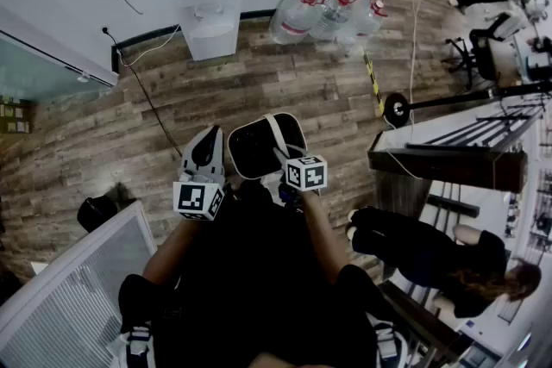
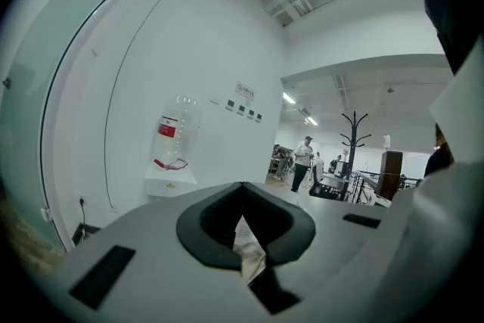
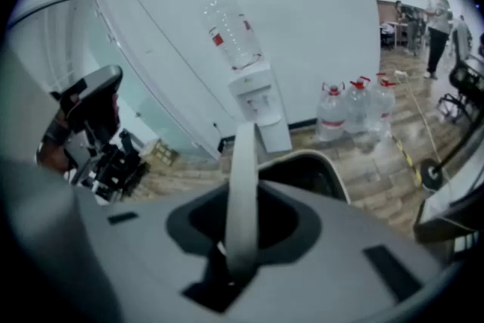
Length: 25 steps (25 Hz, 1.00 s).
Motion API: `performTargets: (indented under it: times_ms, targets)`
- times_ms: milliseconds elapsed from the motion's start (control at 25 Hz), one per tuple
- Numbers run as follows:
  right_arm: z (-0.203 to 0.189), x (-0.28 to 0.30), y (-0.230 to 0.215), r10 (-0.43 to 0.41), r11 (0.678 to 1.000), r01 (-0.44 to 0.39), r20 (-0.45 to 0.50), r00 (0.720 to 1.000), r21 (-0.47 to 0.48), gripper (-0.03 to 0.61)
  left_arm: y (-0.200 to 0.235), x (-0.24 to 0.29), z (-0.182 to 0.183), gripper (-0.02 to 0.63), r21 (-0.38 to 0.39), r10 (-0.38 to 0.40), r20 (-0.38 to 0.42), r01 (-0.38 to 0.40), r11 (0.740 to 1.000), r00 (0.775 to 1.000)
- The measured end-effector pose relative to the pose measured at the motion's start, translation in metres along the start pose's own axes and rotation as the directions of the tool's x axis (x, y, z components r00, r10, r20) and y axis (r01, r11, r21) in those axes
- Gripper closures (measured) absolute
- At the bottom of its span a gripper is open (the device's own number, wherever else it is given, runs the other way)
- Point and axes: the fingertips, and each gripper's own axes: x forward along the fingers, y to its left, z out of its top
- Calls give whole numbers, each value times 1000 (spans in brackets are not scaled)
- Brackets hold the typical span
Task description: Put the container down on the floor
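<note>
In the head view, a dark container [image 1: 259, 149] with a pale rim hangs above the wood floor [image 1: 172, 112], in front of the person's body. My right gripper [image 1: 281, 158] grips it from the right side. In the right gripper view, the pale rim strip [image 3: 242, 185] stands upright between the jaws of my right gripper [image 3: 239, 257]. The container's dark mouth [image 3: 306, 176] shows just behind. My left gripper [image 1: 207, 144] is close beside the container's left rim. In its own view, my left gripper [image 2: 246, 253] points up at the wall, its jaws pinching a pale crumpled scrap [image 2: 248, 244].
A white water dispenser [image 1: 205, 4] stands by the far wall, with three water bottles [image 1: 328, 13] on the floor to its right. A black stand's round base [image 1: 397, 109] and a dark table [image 1: 448, 166] are at right, near a person in black [image 1: 431, 258]. White blinds [image 1: 69, 297] are at lower left.
</note>
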Motion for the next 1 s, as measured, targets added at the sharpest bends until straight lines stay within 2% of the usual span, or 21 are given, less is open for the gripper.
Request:
performTargets:
  times_ms: [640,1000]
  targets:
    - [0,-9,-11,19,999,-20,21,1000,35,482,-21,5,-5,586,14,-19,-14,19,1000,1000]
    - [1,-21,-29,47,999,-47,21,999,15,482,-50,15,-10,586,25,-9,-7,9,1000,1000]
